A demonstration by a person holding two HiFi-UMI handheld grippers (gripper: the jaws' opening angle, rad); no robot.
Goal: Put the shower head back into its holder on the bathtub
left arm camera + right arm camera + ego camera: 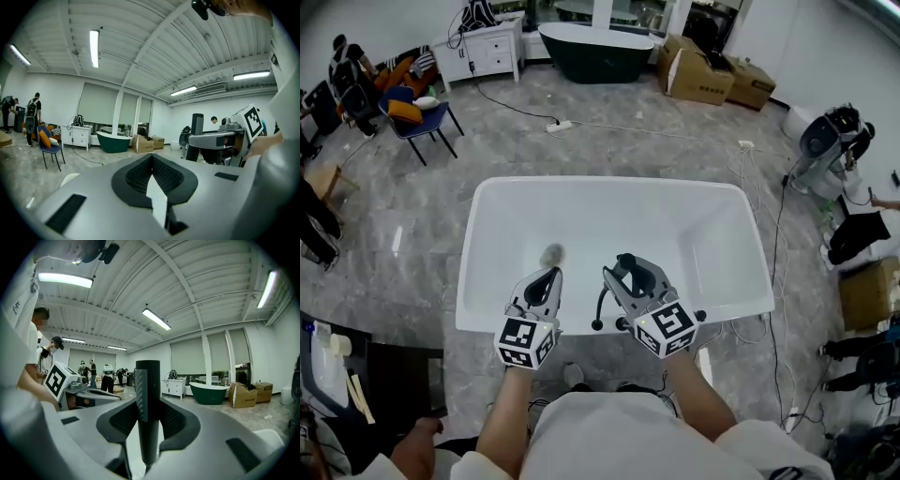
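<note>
The right gripper [625, 272] has its fingers clamped on the black shower head [147, 394], which stands upright between them with its hose [601, 306] hanging below. The left gripper [546, 279] is empty, its fingers together. Dark fittings [622, 325] sit on the bathtub [609, 187] rim just under the right fingers. I cannot tell which is the holder, so seating the head is not yet done.
</note>
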